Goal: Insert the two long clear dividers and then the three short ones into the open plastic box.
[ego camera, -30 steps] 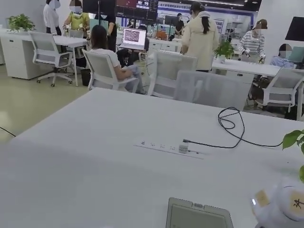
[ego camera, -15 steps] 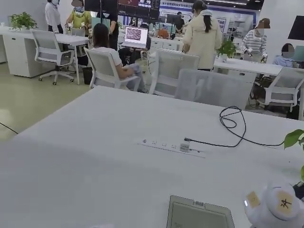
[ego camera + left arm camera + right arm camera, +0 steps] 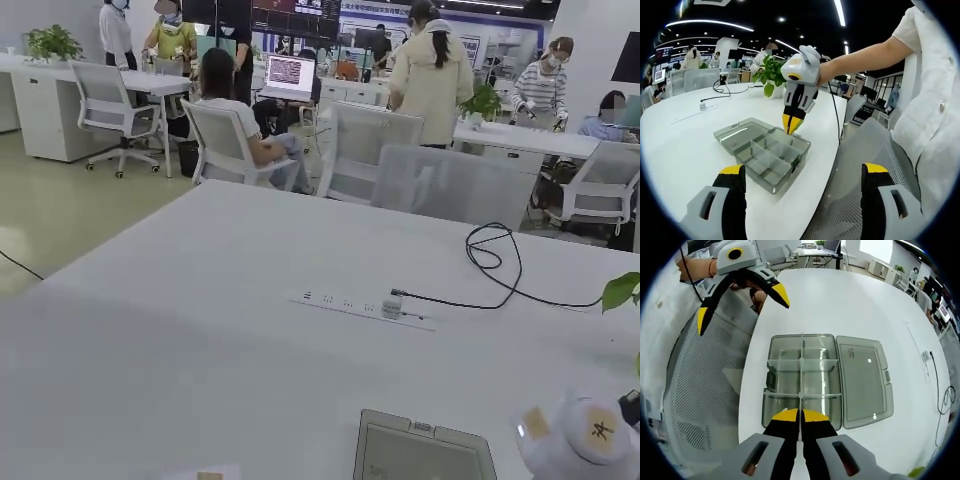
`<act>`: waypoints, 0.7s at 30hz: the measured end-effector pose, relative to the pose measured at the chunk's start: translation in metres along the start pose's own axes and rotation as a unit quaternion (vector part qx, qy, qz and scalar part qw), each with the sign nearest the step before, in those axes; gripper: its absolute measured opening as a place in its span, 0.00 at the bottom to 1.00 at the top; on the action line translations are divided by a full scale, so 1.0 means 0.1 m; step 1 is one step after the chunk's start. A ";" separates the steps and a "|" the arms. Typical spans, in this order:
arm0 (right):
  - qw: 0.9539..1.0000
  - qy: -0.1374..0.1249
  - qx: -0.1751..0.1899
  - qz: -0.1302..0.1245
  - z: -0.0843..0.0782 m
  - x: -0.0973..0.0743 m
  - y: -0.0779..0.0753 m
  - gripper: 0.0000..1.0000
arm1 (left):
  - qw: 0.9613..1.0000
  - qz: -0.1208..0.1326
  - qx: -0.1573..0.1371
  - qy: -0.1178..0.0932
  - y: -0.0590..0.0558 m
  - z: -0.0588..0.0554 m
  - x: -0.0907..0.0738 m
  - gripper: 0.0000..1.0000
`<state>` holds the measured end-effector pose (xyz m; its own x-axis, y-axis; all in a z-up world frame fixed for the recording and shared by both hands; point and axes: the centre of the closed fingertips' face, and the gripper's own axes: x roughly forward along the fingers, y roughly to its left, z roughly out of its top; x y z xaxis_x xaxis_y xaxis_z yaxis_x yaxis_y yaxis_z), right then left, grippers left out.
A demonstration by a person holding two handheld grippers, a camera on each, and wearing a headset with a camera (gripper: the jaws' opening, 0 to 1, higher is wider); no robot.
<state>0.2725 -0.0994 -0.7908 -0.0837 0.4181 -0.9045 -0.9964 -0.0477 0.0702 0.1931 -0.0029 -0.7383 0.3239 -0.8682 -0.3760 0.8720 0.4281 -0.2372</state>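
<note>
**While the right gripper (image 3: 800, 413) pinches a divider, the left gripper (image 3: 742, 307) hangs spread**

Where the right gripper view looks down on the white counter (image 3: 840, 295), the open plastic box (image 3: 782, 347) sits in the middle of the frame. Its lid (image 3: 862, 380) lies folded flat against its right side. At the bottom centre the right gripper has its jaws pressed together at the box's lower wall. They appear to be pinching the top edge of a clear divider (image 3: 801, 375) that runs straight up the middle of the box. Two cross dividers (image 3: 785, 360) meet it and split the box into compartments. In the upper left of that frame the left gripper hangs off the counter's edge, above a mesh chair (image 3: 705, 390), with its jaws spread wide. In the left gripper view a potted plant (image 3: 771, 75) stands on the counter in the upper middle, beyond the box.
</note>
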 end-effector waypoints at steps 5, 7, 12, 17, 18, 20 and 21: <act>1.000 -0.002 -0.018 -0.006 -0.02 0.05 0.00 0.03 | 1.000 0.000 0.000 0.000 0.00 0.00 0.00 0.98; 1.000 -0.001 -0.018 -0.008 -0.03 0.09 0.00 0.03 | 1.000 0.001 -0.001 0.001 0.00 -0.01 0.00 0.98; 1.000 0.004 -0.022 -0.014 -0.07 0.18 0.00 0.03 | 1.000 0.000 0.000 0.002 0.00 -0.02 0.00 1.00; 0.999 0.014 -0.027 -0.016 -0.09 0.23 0.00 0.03 | 1.000 -0.001 -0.001 0.004 -0.01 -0.03 0.00 1.00; 0.999 0.016 -0.027 -0.016 -0.09 0.24 0.00 0.03 | 1.000 -0.001 -0.001 0.003 -0.01 -0.02 0.00 0.99; 0.999 0.017 -0.028 -0.017 -0.10 0.25 -0.01 0.03 | 1.000 -0.001 0.000 0.003 0.00 -0.02 0.00 0.99; 0.999 0.018 -0.028 -0.017 -0.10 0.25 -0.01 0.03 | 1.000 -0.001 0.000 0.003 0.00 -0.02 0.00 0.99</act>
<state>0.2711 -0.0980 -0.8181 -0.0476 0.3880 -0.9204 -0.9963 -0.0841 0.0160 0.1921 -0.0023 -0.7401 0.3206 -0.8670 -0.3815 0.8723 0.4272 -0.2380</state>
